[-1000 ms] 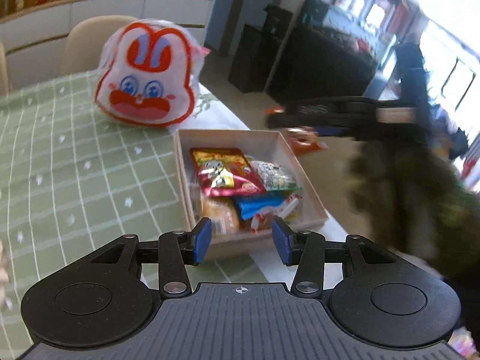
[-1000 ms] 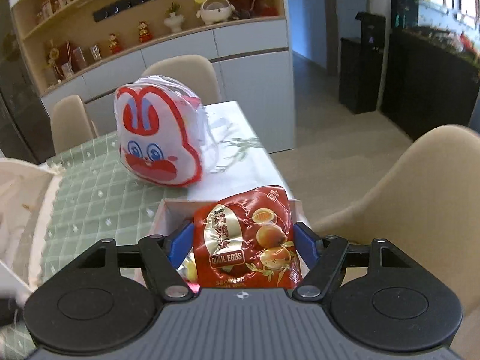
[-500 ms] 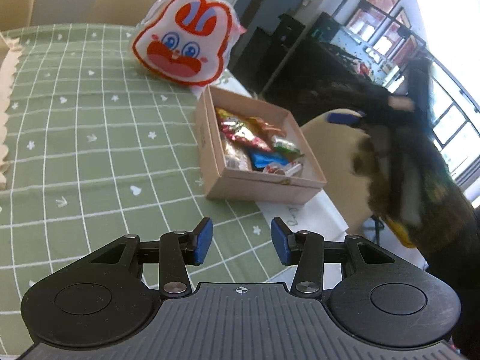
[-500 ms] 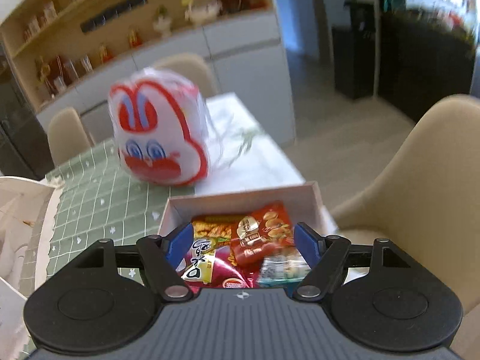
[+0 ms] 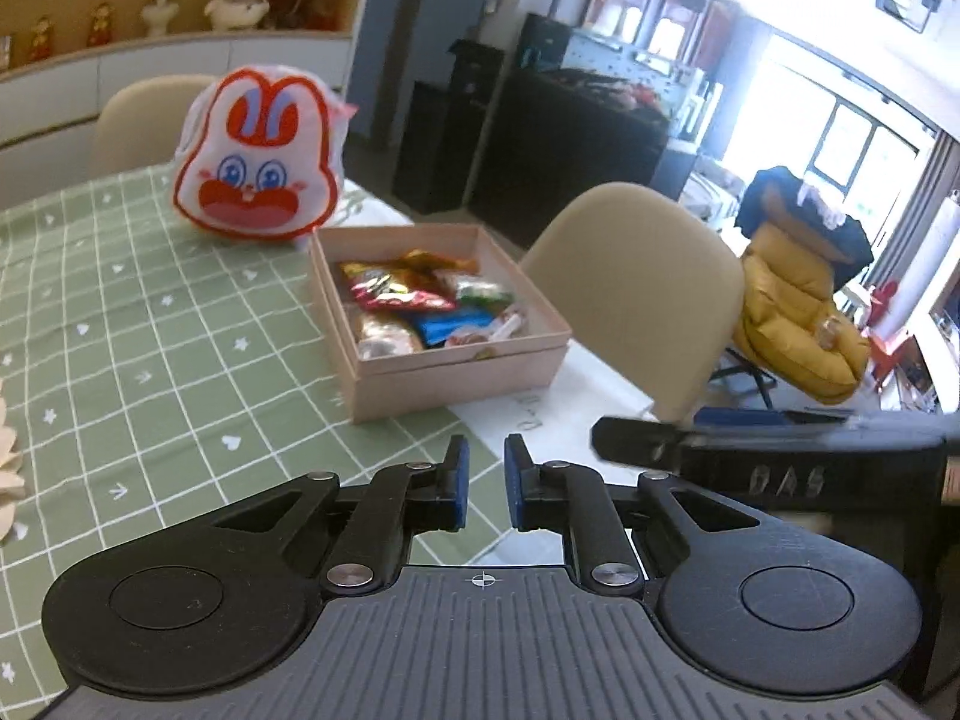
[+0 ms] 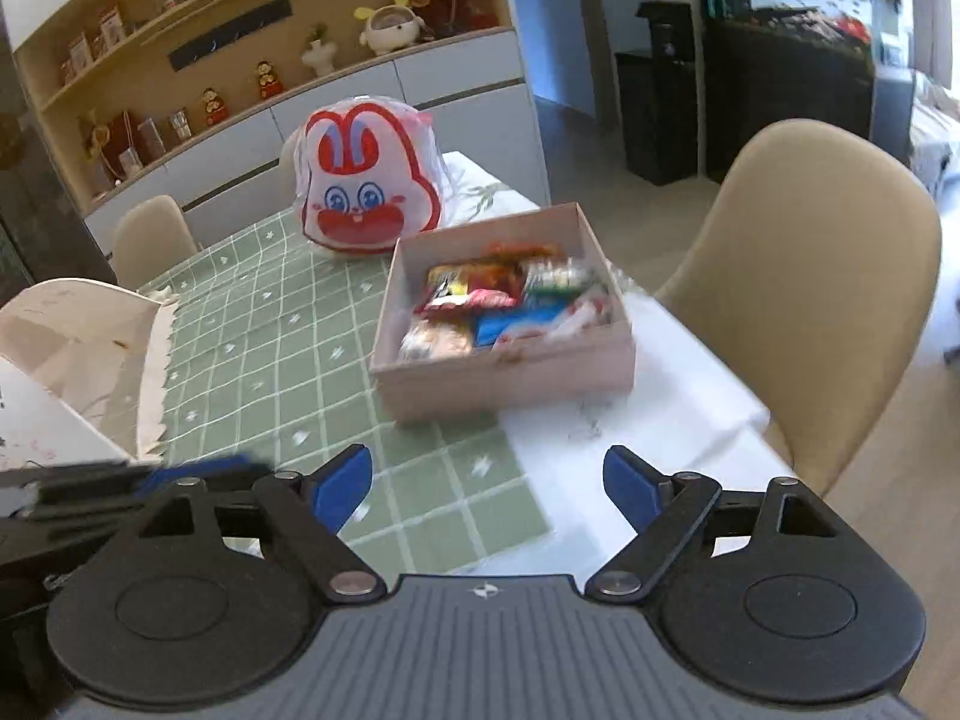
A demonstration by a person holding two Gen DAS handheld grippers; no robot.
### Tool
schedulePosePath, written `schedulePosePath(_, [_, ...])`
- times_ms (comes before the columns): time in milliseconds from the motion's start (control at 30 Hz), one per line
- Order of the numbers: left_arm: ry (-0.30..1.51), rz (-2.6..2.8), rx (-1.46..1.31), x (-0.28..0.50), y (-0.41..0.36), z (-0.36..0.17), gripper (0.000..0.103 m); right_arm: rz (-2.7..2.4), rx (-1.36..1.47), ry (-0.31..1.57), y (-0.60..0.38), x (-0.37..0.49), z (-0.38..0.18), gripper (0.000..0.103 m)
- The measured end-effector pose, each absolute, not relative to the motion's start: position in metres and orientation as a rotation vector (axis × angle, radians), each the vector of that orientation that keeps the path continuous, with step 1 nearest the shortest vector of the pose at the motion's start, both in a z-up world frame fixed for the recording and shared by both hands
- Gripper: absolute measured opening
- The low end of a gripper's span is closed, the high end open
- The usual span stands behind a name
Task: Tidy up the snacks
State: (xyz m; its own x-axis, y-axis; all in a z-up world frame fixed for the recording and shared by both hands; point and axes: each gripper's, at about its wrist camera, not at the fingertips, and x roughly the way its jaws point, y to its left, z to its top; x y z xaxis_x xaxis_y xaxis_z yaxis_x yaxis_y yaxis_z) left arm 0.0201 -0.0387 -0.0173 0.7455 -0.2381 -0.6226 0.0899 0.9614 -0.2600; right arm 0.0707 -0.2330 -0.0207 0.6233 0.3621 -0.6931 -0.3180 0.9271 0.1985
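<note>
A beige cardboard box (image 5: 456, 372) (image 6: 504, 378) sits on the green checked tablecloth and holds several snack packets (image 5: 420, 306) (image 6: 510, 300). My left gripper (image 5: 483, 489) is nearly closed and empty, low over the cloth in front of the box. My right gripper (image 6: 486, 483) is open and empty, also short of the box; it shows as a dark blurred shape in the left wrist view (image 5: 750, 462). The left gripper shows blurred at the lower left of the right wrist view (image 6: 120, 480).
A rabbit-face bag (image 5: 258, 162) (image 6: 366, 186) stands behind the box. A tan chair (image 5: 636, 294) (image 6: 804, 276) is at the table's right edge. A white paper bag (image 6: 72, 348) lies left. Cabinets with figurines line the back wall.
My right gripper has let the red quail-egg packet go into the box, opened and pulled back. My left gripper has backed away from the box and its fingers have closed in.
</note>
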Motion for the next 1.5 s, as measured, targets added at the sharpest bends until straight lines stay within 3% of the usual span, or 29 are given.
schedulePosePath(167, [0.677,-0.002,-0.176,-0.002,-0.047,-0.005,0.015,0.366,-0.009,0.743,-0.223,0.055,-0.012,0.085])
schedulePosePath(1500, [0.751,-0.002,-0.227,-0.006,-0.044,-0.010,0.015,0.404,-0.054,0.789,-0.220,0.051,-0.018,0.085])
